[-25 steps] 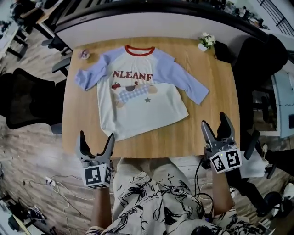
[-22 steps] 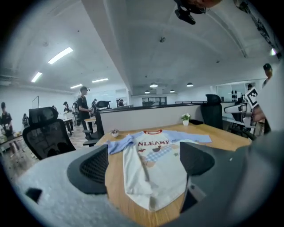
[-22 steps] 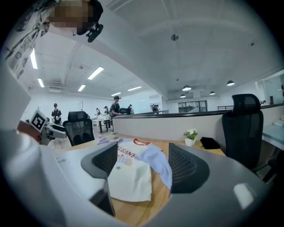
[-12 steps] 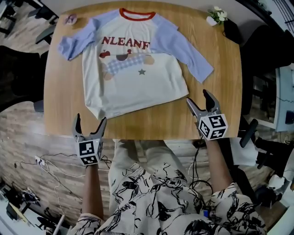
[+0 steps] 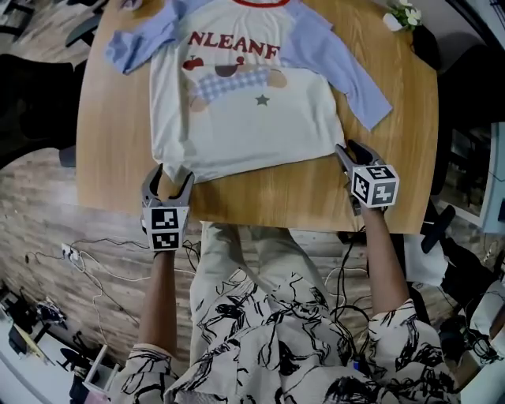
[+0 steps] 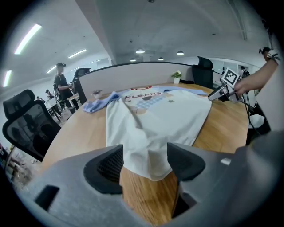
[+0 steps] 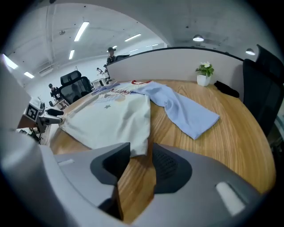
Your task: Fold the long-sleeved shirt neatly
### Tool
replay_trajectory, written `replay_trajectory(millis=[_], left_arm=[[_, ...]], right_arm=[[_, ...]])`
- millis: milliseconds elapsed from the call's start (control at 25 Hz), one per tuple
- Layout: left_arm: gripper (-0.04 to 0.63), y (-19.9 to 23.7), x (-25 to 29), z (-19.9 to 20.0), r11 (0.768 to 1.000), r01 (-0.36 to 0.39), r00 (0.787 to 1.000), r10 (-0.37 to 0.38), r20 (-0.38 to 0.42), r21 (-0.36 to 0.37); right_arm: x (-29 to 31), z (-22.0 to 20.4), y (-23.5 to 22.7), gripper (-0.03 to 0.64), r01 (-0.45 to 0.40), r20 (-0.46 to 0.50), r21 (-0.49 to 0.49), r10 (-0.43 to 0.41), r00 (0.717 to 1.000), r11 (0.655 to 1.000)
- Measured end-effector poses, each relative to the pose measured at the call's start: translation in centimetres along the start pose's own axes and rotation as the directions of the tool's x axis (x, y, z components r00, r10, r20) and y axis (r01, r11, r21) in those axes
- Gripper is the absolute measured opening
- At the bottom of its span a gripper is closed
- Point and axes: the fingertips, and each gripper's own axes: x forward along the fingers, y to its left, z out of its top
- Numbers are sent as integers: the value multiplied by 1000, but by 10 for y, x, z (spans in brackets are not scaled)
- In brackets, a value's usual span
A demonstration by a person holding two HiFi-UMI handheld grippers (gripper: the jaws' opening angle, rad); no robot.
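A long-sleeved shirt [image 5: 245, 102] lies flat on the wooden table [image 5: 110, 158], front up. It has a cream body, pale blue sleeves, a red collar and red lettering. My left gripper [image 5: 169, 177] is down at the hem's left corner. In the left gripper view that corner [image 6: 151, 164] lies between the jaws, which have just been closing; gaps still show on both sides. My right gripper [image 5: 347, 150] is at the hem's right corner. Its jaws have also just been closing and stand narrower, with the corner [image 7: 141, 148] between them and wood showing beside it.
A small white pot of flowers [image 5: 401, 16] and a dark object [image 5: 426, 43] stand at the table's far right. Both grippers are close to the table's near edge [image 5: 260, 225]. Office chairs [image 6: 26, 128] surround the table, and cables [image 5: 87, 260] lie on the floor.
Both grippers have come down from in front of the table edge onto the shirt's two hem corners. Their jaws have narrowed, the right more than the left.
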Motion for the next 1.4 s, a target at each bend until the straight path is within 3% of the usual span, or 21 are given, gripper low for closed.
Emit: replay_trajectory(millis=[120, 160, 200, 240, 320, 520, 680, 760, 920, 1400], left_arm=[[255, 9, 5, -10, 1000, -19, 999, 18, -46, -9], [189, 14, 4, -13, 999, -41, 997, 40, -59, -24], [66, 19, 1, -15, 997, -68, 996, 65, -63, -48], [19, 24, -2, -16, 993, -86, 995, 82, -55, -83], [17, 30, -10, -15, 986, -91, 996, 88, -27, -143], [17, 38, -25, -11, 979, -93, 995, 95, 4, -179], [18, 61, -51, -15, 936, -54, 995, 80, 60, -346], [18, 68, -60, -18, 924, -25, 995, 59, 77, -382], [20, 80, -71, -24, 934, 9, 997, 20, 77, -357], [20, 137, -77, -46, 934, 147, 989, -134, 62, -326]], right_arm=[[6, -3, 5, 117, -7, -32, -9, 7, 999, 1000], [7, -4, 7, 77, -14, -35, -10, 13, 999, 1000], [7, -4, 9, 54, -21, -34, -9, 21, 999, 1000], [6, -3, 11, 47, -27, -31, -8, 26, 999, 1000], [3, 0, 14, 38, -32, -25, -11, 31, 999, 999], [-14, -4, 15, 37, -29, -21, -6, 29, 999, 1000], [-48, -10, 40, 35, -55, 0, 45, 55, 999, 998], [-63, -18, 55, 35, -67, 8, 83, 67, 998, 994], [-84, -38, 81, 35, -56, 15, 139, 54, 998, 989], [-93, -90, 168, 35, 54, -11, 305, -53, 999, 951]])
